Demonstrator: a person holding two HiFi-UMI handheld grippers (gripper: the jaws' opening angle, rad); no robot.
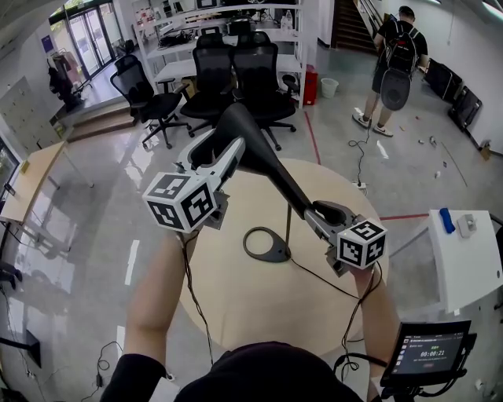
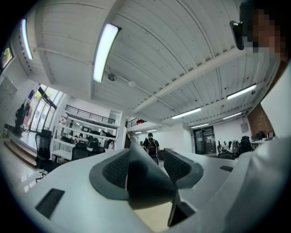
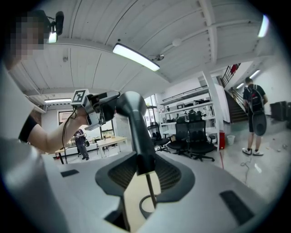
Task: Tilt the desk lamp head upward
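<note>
A black desk lamp stands on the round beige table (image 1: 236,298). Its ring base (image 1: 267,245) lies flat, and a thin stem (image 1: 288,226) rises to the slanted arm (image 1: 279,177). The lamp head (image 1: 236,124) points up and away from me. My left gripper (image 1: 216,153) is shut on the lamp head (image 2: 145,182), a dark wedge between the pads (image 2: 116,170). My right gripper (image 1: 321,213) is shut on the lower end of the lamp arm (image 3: 144,159). In the right gripper view the arm curves up to the left gripper (image 3: 97,107), with the ring base (image 3: 144,205) below.
A thin black cable (image 1: 330,284) runs from the base across the table to my right. Black office chairs (image 1: 236,78) and white shelving (image 1: 236,23) stand beyond the table. A person with a backpack (image 1: 397,63) walks at the back right. A white cabinet (image 1: 464,259) and a small screen (image 1: 428,353) are at my right.
</note>
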